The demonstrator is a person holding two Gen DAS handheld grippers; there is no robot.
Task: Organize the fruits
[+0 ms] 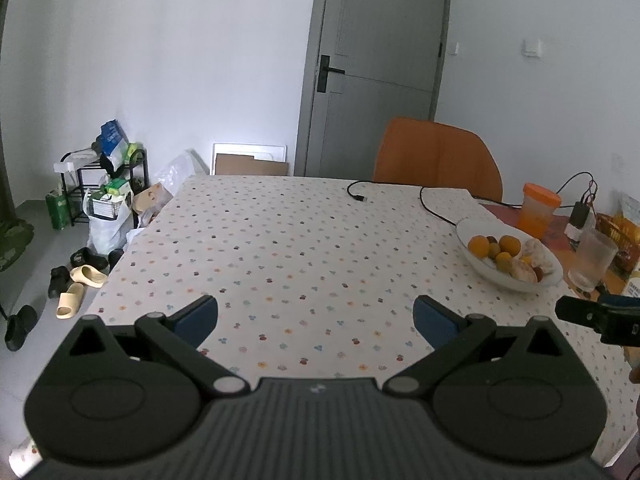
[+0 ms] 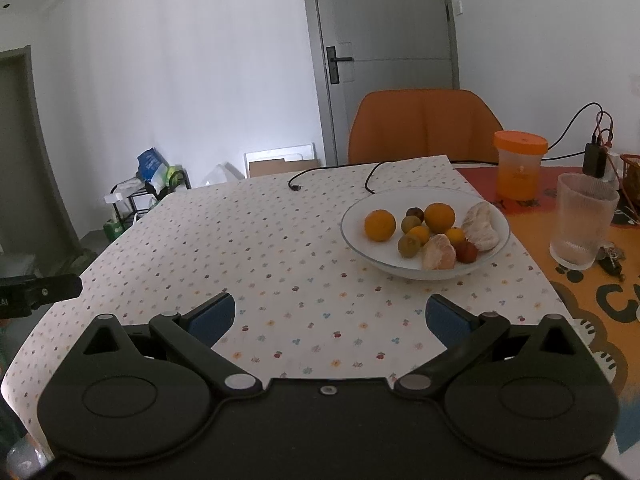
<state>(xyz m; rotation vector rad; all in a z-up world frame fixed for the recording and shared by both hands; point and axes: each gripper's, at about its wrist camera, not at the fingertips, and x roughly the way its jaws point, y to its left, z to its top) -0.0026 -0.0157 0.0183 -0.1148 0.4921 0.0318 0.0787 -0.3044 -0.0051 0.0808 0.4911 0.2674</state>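
I am holding two tongs low over a worktop (image 2: 280, 240) covered in a white cloth dotted with tiny flowers. My left tongs (image 1: 316, 320) are spread wide with nothing between the blue pads, only bare cloth. My right tongs (image 2: 330, 316) are likewise released and hold nothing.

From the right wrist camera, a white bowl (image 2: 424, 270) of fruit sits at about one o'clock, just beyond the pads. Inside it are two oranges (image 2: 380, 225), smaller green, yellow and dark red fruits, and two peeled pale citrus pieces (image 2: 439, 253). From the left wrist camera the same bowl (image 1: 476, 266) lies at two o'clock.

At the bowl's three o'clock stands a clear ribbed glass (image 2: 582, 220); behind it, an orange-lidded jar (image 2: 519, 170). An orange chair (image 2: 424, 124) stands at the far edge.
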